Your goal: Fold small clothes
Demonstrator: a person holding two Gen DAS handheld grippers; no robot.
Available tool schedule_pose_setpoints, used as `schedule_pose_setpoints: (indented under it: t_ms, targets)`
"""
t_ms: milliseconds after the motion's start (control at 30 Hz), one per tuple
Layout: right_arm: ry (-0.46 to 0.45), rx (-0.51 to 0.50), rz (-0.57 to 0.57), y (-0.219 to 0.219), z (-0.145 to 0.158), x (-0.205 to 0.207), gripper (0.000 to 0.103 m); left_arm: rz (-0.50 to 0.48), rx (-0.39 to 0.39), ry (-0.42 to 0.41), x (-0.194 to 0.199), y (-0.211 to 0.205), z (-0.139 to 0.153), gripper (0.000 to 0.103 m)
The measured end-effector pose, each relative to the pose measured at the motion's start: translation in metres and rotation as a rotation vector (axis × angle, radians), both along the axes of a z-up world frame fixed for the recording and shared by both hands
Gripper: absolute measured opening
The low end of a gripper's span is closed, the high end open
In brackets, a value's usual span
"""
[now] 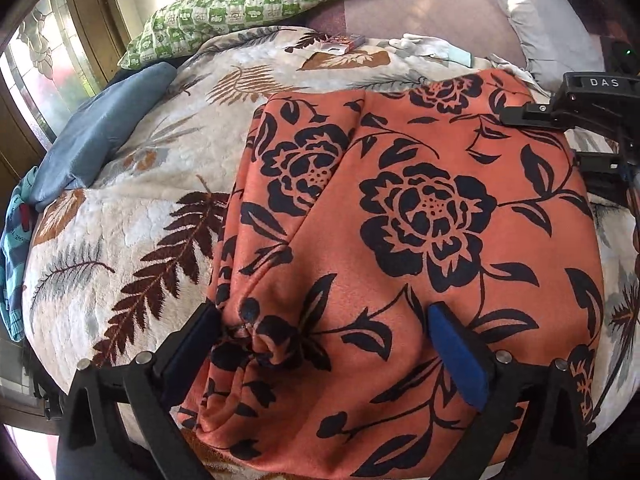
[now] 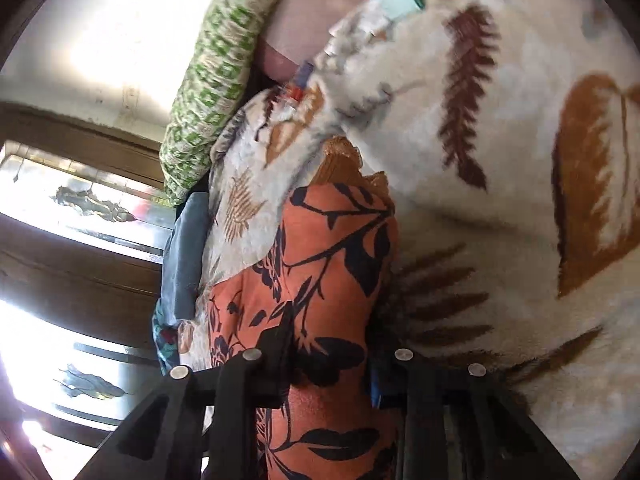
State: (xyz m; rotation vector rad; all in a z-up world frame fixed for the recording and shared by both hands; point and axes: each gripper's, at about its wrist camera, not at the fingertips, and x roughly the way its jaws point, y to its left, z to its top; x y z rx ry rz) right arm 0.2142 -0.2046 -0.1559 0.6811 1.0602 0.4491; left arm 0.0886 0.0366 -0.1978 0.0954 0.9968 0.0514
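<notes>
Left gripper (image 1: 324, 344) spread wide over the orange floral cloth (image 1: 400, 240) on a leaf-print blanket (image 1: 132, 208); right gripper (image 2: 332, 364) pinching the cloth's edge.

Between the matt black plastic left gripper (image 1: 324, 344) fingers lies a soft orange cloth garment with black flowers (image 1: 420, 216), on a plush cream leaf-print blanket (image 1: 132, 216).

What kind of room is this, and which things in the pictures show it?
Most likely a bedroom. The work surface is a bed covered by a leaf-patterned blanket, a green checked pillow lies at its far end, and a window with patterned glass stands beside it.
</notes>
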Motion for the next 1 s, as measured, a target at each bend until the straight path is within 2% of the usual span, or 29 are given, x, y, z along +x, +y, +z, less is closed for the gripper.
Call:
schedule_pose_setpoints:
  t_ms: [33,67,100,133,167,200,233,333,467,567,600,633,700,767,800,867,900,933,967,1000]
  targets:
    - [-0.014,-0.083,0.011,0.007,0.002,-0.001,0.03,0.002,-0.005,0.004,0.001,0.001,-0.001,0.103]
    - [0.034,-0.144,0.021,0.011,-0.007,0.003,0.033,0.002,-0.004,0.003,0.001,0.0,-0.001,0.103]
    - [0.115,-0.145,0.029,0.009,-0.023,0.007,0.038,-0.002,0.004,-0.001,0.0,-0.002,-0.001,0.103]
    - [0.145,-0.09,0.002,0.0,-0.029,0.005,0.043,-0.006,0.01,-0.005,-0.001,-0.002,0.0,0.103]
    - [0.143,-0.023,-0.035,-0.01,-0.027,-0.001,0.06,-0.006,0.003,-0.004,0.0,0.0,0.0,0.103]
    - [0.128,0.03,-0.062,-0.018,-0.021,-0.01,0.073,-0.004,-0.011,0.001,0.0,0.002,0.0,0.103]
    - [0.106,0.06,-0.068,-0.024,-0.014,-0.019,0.074,-0.002,-0.018,0.004,0.001,0.003,0.0,0.103]
    - [0.076,0.114,-0.06,-0.038,0.001,-0.056,0.075,0.0,-0.014,0.001,0.001,0.002,-0.001,0.103]
    - [0.182,0.219,-0.042,-0.035,-0.025,-0.098,0.075,-0.002,-0.018,-0.001,0.0,0.003,-0.001,0.103]
    - [0.192,0.239,0.002,-0.016,-0.04,-0.112,0.073,-0.003,-0.015,0.001,0.001,0.003,-0.001,0.103]
    - [0.187,0.23,0.024,-0.009,-0.044,-0.112,0.057,-0.002,-0.014,0.002,0.001,0.003,-0.001,0.103]
    - [0.192,0.173,0.038,-0.002,-0.046,-0.111,0.049,-0.004,-0.012,0.007,0.001,0.002,-0.001,0.103]
    - [0.181,0.151,0.02,-0.001,-0.039,-0.114,0.04,-0.012,-0.013,0.008,0.001,0.002,0.002,0.103]
    - [0.135,0.074,0.033,0.006,-0.019,-0.12,0.039,0.003,-0.009,-0.018,-0.003,0.004,0.015,0.102]
    - [0.142,0.045,0.042,0.009,-0.016,-0.122,0.039,0.014,0.002,-0.053,-0.006,0.004,0.023,0.102]
    - [0.185,-0.031,0.034,0.013,-0.027,-0.12,0.039,0.005,0.013,-0.119,-0.011,0.0,0.036,0.102]
    - [0.205,-0.011,0.027,0.012,-0.034,-0.117,0.04,-0.007,0.049,-0.128,-0.01,-0.005,0.035,0.102]
    - [0.216,0.016,0.026,0.01,-0.035,-0.115,0.041,-0.018,0.106,-0.104,-0.007,-0.011,0.028,0.102]
    - [0.21,0.015,0.037,0.011,-0.03,-0.112,0.047,-0.03,0.149,-0.056,-0.001,-0.014,0.015,0.102]
    - [0.202,-0.009,0.051,0.011,-0.022,-0.11,0.056,-0.036,0.151,-0.028,0.002,-0.014,0.004,0.102]
